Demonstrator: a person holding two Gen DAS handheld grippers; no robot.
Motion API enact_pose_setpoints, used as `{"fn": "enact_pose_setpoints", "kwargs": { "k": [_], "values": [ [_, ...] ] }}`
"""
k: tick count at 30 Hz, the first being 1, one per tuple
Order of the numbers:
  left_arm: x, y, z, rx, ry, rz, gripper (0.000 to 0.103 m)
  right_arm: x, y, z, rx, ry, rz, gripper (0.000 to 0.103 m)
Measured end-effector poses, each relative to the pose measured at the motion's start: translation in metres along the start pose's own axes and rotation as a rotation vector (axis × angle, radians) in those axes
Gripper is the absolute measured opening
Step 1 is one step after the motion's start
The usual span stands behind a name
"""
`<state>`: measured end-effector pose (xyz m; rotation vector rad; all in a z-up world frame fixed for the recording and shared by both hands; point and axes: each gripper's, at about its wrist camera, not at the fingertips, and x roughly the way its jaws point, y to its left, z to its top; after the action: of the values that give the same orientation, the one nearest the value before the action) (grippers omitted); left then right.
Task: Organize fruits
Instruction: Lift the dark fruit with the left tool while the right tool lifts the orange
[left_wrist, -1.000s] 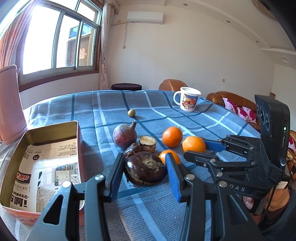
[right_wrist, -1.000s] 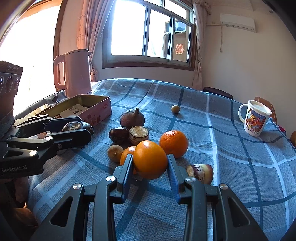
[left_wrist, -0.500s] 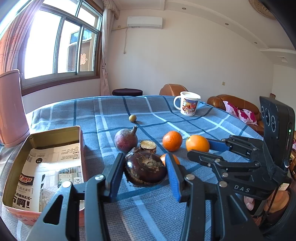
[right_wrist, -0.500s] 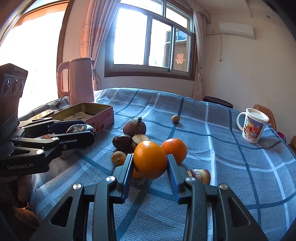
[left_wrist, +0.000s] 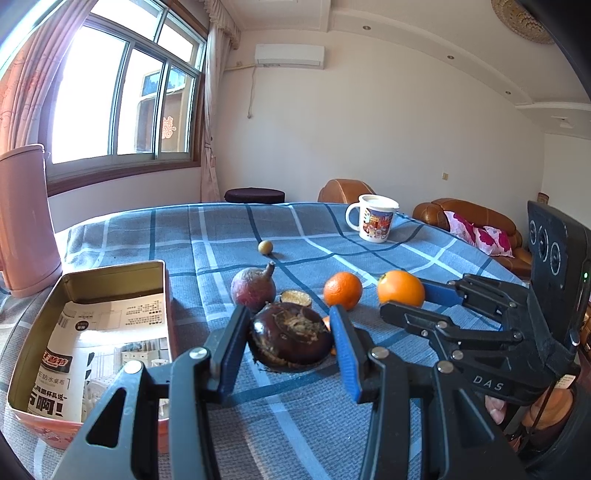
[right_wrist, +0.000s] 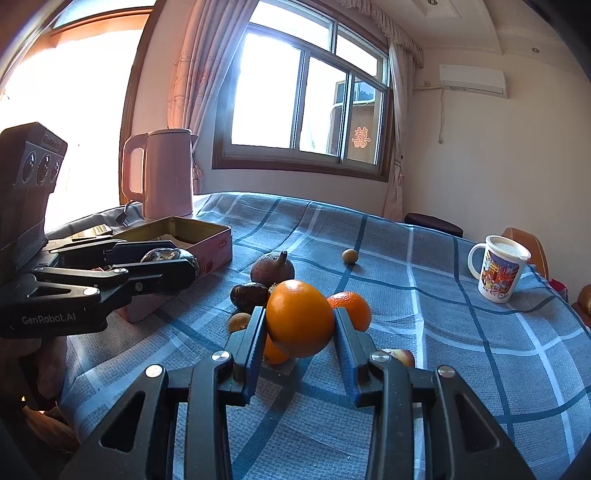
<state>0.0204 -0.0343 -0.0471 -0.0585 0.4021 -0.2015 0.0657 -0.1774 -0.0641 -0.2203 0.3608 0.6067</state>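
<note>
My left gripper (left_wrist: 290, 334) is shut on a dark purple round fruit (left_wrist: 290, 338), held above the blue checked cloth. My right gripper (right_wrist: 299, 325) is shut on a large orange (right_wrist: 300, 322), also lifted off the cloth. In the left wrist view the right gripper (left_wrist: 402, 299) with its orange (left_wrist: 400, 288) hovers at the right. On the cloth lie a reddish fruit with a stem (left_wrist: 253, 288), a cut half (left_wrist: 295, 297), a second orange (left_wrist: 342, 290) and a small yellow fruit (left_wrist: 265, 246). An open tin box (left_wrist: 92, 288) stands at the left.
A pink kettle (right_wrist: 159, 173) stands behind the tin box (right_wrist: 207, 240). A white printed mug (left_wrist: 375, 218) sits at the far right of the table. A small brown fruit (right_wrist: 239, 322) and a pale cut piece (right_wrist: 400, 356) lie near the right gripper. Brown sofas stand beyond the table.
Both grippers have tilted upward a little with their fruit still gripped, so the table and fruits sit lower in view. Neither hand has shifted much.
</note>
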Motion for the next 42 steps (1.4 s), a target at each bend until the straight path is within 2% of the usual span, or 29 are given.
{"fn": "enact_pose_setpoints", "kwargs": {
  "k": [20, 42],
  "values": [
    [-0.006, -0.001, 0.000, 0.005, -0.045, 0.010, 0.047, -0.018, 0.003, -0.003, -0.025, -0.118, -0.011, 0.038],
    [-0.009, 0.000, 0.000, 0.003, -0.071, -0.026, 0.047, -0.031, 0.005, -0.006, -0.037, -0.207, -0.041, 0.038]
  ]
}}
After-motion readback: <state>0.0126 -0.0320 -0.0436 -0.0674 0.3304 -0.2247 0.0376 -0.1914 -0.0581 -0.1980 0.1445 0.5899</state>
